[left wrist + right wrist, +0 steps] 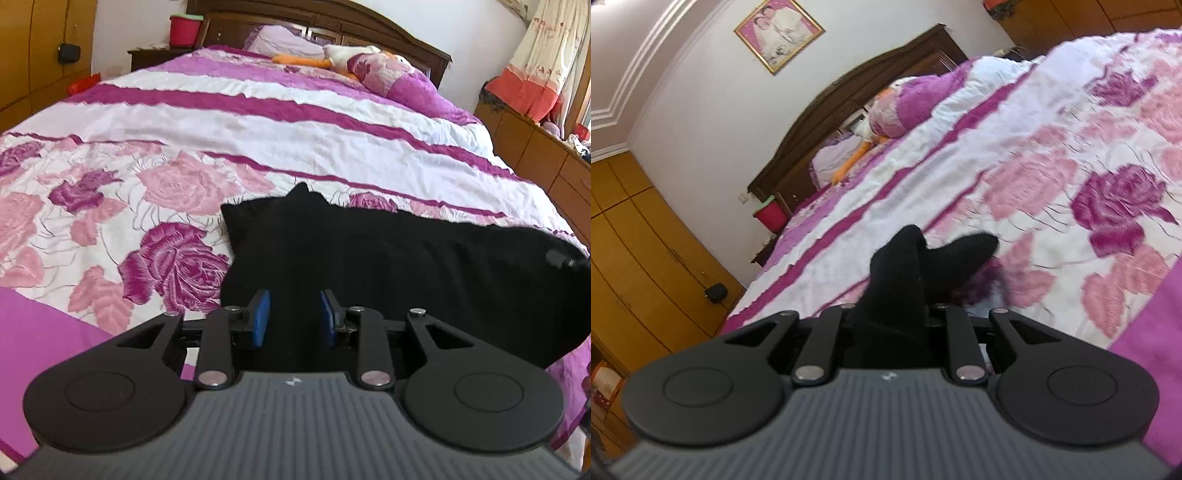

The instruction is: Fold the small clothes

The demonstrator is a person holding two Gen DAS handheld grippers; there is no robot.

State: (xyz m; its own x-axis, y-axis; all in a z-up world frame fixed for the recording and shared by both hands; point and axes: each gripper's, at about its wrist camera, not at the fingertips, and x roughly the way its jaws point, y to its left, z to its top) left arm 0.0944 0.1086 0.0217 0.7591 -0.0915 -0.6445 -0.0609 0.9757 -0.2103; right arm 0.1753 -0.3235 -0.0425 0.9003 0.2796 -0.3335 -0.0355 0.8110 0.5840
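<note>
1. The black garment lies on the near part of the floral bedspread, spreading from the centre toward 3 o'clock in the left wrist view; it looks laid out flat there so an edge can be picked up and carried over, which I judge to be the fold in hand.
2. The left gripper sits over the cloth's near edge at 6 o'clock; its blue pads stand part-way open with black fabric between them, yet I cannot tell whether they press on it.
3. The right gripper has its jaws drawn close on a bunch of the same garment, which rises from them toward 12 o'clock; its pads are buried in the cloth.
4. The garment's kind is hard to make out, being featureless black; its far right end is cut off at 3 o'clock.
5. A pillow and a soft toy rest by the headboard at 12 o'clock, well apart.
</note>
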